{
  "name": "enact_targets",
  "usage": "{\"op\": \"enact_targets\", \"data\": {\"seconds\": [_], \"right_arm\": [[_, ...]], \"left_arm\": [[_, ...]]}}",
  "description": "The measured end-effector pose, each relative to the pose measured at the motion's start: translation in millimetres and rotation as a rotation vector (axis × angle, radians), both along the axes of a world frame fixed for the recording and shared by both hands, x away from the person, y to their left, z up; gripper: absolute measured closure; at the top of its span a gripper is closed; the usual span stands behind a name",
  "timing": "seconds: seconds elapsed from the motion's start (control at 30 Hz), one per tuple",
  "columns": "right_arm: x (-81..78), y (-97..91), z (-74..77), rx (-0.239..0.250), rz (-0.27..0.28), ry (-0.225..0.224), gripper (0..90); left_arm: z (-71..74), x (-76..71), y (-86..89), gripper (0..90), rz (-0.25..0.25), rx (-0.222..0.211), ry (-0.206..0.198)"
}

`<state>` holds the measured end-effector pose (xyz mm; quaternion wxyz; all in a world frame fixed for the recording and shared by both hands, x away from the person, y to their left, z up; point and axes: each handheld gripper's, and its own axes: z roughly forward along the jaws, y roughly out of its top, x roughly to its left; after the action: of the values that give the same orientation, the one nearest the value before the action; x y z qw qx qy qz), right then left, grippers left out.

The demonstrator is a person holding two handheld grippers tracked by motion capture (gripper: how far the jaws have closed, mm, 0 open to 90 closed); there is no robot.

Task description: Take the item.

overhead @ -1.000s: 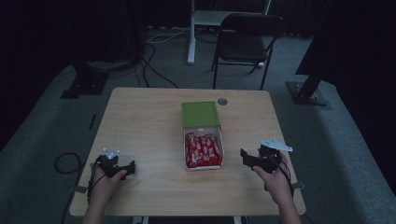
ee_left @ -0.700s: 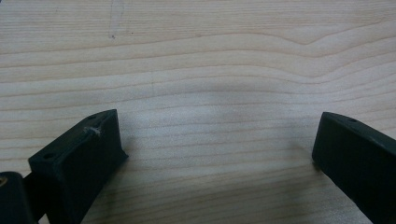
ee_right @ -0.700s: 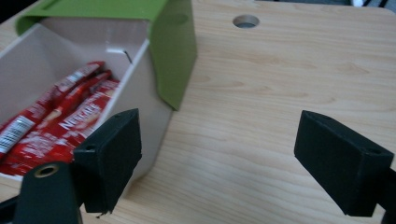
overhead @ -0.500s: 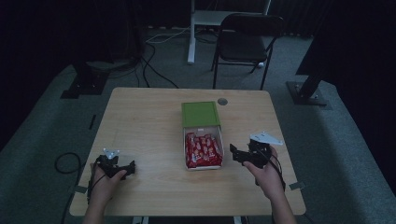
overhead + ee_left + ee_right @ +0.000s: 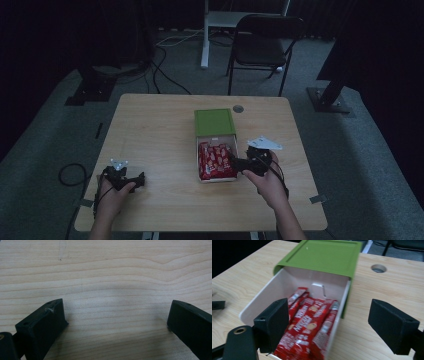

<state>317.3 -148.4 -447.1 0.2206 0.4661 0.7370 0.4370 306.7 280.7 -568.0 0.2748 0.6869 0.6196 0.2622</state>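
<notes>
The right gripper (image 5: 239,163) is just beside the white box (image 5: 262,303) on the worktop (image 5: 155,130), fingers wide to grab its red Nescafé packets (image 5: 308,326), while the left gripper (image 5: 131,181) waits wide, well apart.

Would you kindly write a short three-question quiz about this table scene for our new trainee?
1. True or false: the right gripper is shut on a red sachet.
2. Multiple choice: the green lid is A) fully covering the white box, B) slid back so the box is partly open, C) lying on the floor.
3. Short answer: what lies under the left gripper?

Key:
1. False; its jaws stand wide apart, nothing held.
2. B.
3. Bare wooden table.
</notes>
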Motion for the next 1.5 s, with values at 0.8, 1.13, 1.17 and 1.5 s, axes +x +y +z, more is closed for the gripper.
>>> {"op": "enact_targets", "data": {"seconds": [0.8,1.13,1.17,1.5], "right_arm": [[8.6,53.6,-25.5,-0.003,0.084,0.052,25.9],[10.3,63.4,-37.3,0.001,0.127,0.085,47.6],[10.3,63.4,-37.3,0.001,0.127,0.085,47.6],[9.5,71.5,-44.9,-0.020,0.143,0.127,65.8]], "left_arm": [[0.0,-0.1,0.0,2.2,0.001,0.000,0.000],[0.0,-0.1,0.0,2.2,0.001,0.001,0.000],[0.0,-0.1,0.0,2.2,0.001,0.001,0.000],[0.0,-0.1,-0.1,2.2,0.001,0.001,0.000]]}}
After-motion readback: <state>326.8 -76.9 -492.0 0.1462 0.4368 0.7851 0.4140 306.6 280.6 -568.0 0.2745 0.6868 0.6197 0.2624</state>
